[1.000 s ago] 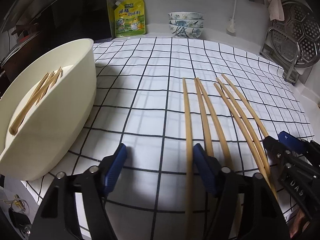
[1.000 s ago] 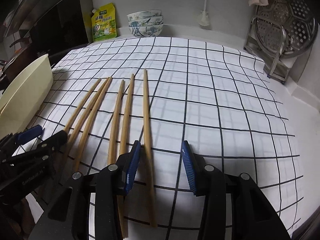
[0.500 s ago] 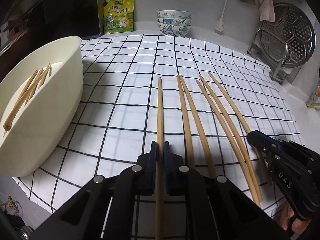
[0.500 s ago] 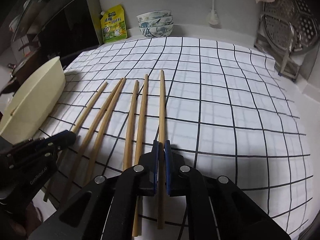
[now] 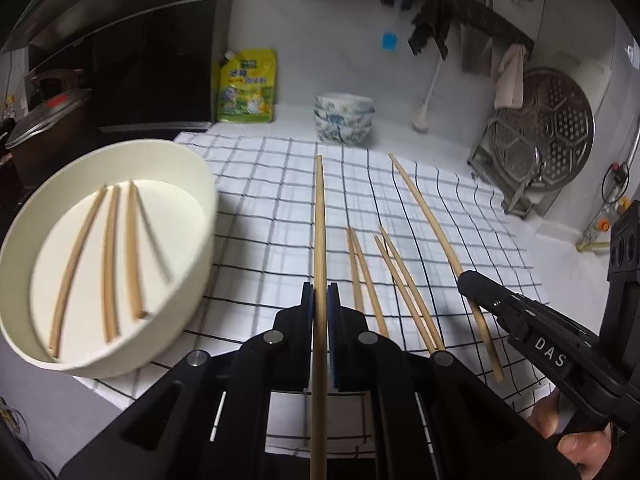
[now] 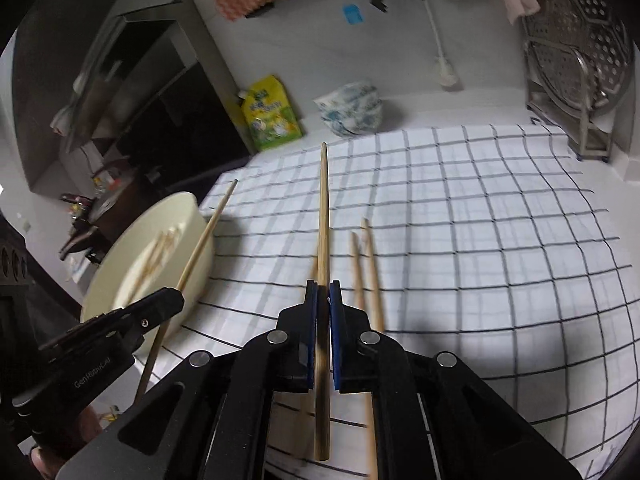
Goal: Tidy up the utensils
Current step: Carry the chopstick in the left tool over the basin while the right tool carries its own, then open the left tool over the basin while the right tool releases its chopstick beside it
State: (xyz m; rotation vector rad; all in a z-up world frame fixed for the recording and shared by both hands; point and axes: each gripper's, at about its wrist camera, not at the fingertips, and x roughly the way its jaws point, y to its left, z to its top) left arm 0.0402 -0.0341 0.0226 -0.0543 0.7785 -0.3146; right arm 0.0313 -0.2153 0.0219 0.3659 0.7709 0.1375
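My left gripper (image 5: 320, 296) is shut on a wooden chopstick (image 5: 319, 216), held above the checked cloth (image 5: 272, 248) just right of the cream basin (image 5: 200, 248). Three chopsticks (image 5: 108, 256) lie inside the basin. My right gripper (image 6: 323, 292) is shut on another chopstick (image 6: 323, 220), also lifted off the cloth; it shows in the left wrist view (image 5: 464, 276) at the right. Several more chopsticks (image 5: 384, 280) lie on the cloth between the two grippers. The left gripper with its chopstick shows in the right wrist view (image 6: 176, 292) beside the basin (image 6: 188, 208).
A yellow refill pouch (image 5: 248, 86) and stacked patterned bowls (image 5: 344, 118) stand at the back wall. A metal steamer rack (image 5: 540, 136) stands at the back right. A dark pot (image 5: 44, 120) sits on the stove at the left. The cloth's front edge overhangs the counter.
Both grippers closed on a chopstick each and lifted them off the cloth. The left one has moved up beside the basin.
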